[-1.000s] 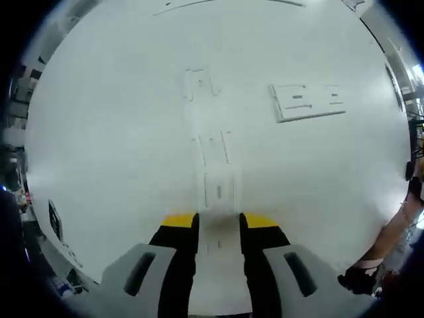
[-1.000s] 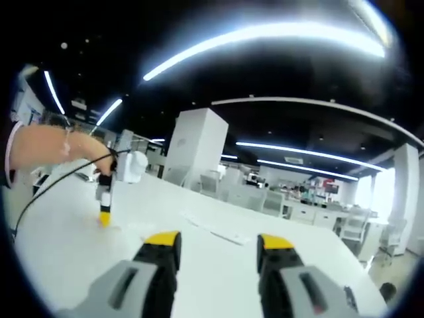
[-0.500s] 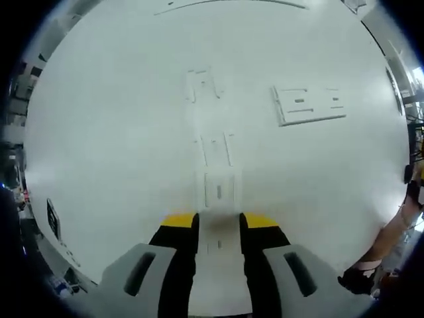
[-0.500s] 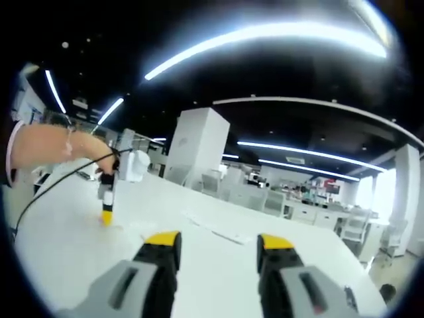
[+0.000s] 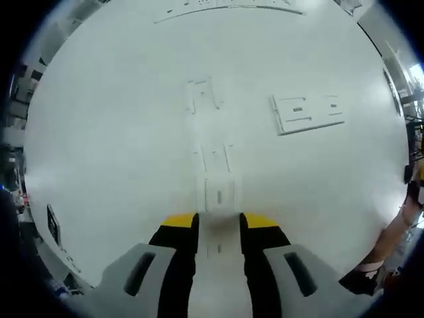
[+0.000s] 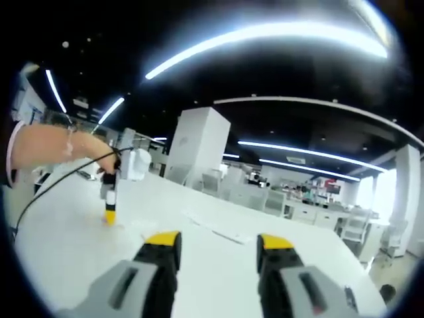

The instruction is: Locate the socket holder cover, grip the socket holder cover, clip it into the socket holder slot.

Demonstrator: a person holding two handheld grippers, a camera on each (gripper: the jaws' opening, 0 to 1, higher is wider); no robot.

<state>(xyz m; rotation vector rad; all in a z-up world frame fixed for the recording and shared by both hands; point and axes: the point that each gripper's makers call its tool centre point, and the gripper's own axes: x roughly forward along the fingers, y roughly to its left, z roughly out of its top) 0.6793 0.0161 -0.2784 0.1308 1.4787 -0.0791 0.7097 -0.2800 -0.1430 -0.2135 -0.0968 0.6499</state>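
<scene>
Over the last second little has changed: the left gripper [image 5: 218,225] has crept slightly along the white desk [image 5: 112,152], fingers still parted and empty, straddling a small flat cover [image 5: 218,194]. The socket holder [image 5: 308,111] lies well apart, up to the right. No grip yet, I'd judge. The right gripper [image 6: 218,242] hangs open and empty, facing a dim office under strip lights [image 6: 265,36].

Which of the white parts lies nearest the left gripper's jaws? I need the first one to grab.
The small flat rectangular piece, lying just beyond the left gripper. The rail piece, the bracket piece and the wide socket plate lie farther off.
</scene>
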